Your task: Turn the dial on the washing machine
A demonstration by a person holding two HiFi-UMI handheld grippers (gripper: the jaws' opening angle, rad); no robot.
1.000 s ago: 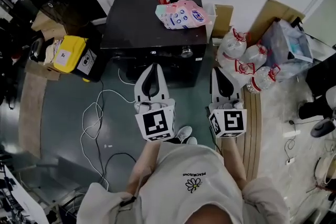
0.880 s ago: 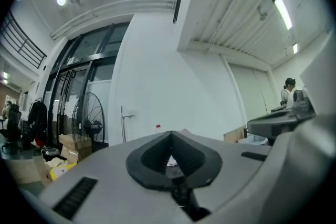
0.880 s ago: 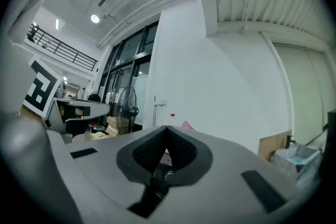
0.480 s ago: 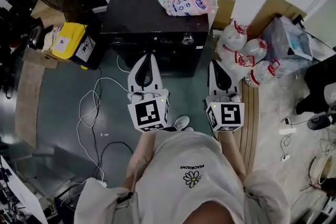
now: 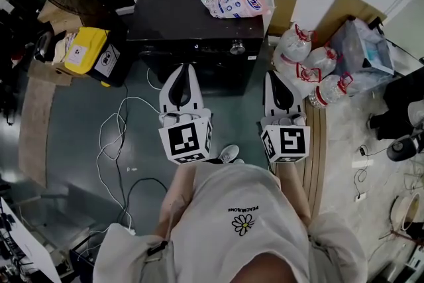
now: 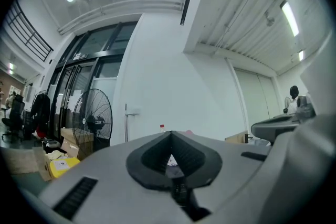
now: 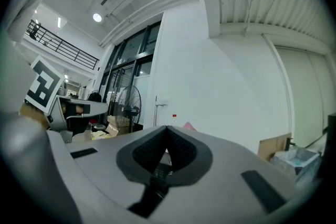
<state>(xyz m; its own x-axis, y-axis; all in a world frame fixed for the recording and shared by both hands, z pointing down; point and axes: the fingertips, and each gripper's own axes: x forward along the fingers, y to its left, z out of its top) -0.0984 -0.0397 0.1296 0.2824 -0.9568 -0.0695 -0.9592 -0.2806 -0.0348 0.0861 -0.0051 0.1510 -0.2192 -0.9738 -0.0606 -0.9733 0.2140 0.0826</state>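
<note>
shirt (image 5: 243, 225): small print "PEACEMINUSONE", upside down, above a daisy | pink pack (image 5: 233, 2): blue label, unreadable

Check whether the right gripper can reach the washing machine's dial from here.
Probably yes. The dial sits on the washing machine's front, just ahead and left of the right gripper, with nothing between them. Its fingers are shut and must open first.

Head camera looks steeply down on left claw (image 5: 183, 67) and right claw (image 5: 275, 74). Claw cameras ride close behind, facing forward — both see the fan (image 6: 94, 117) ahead.
</note>
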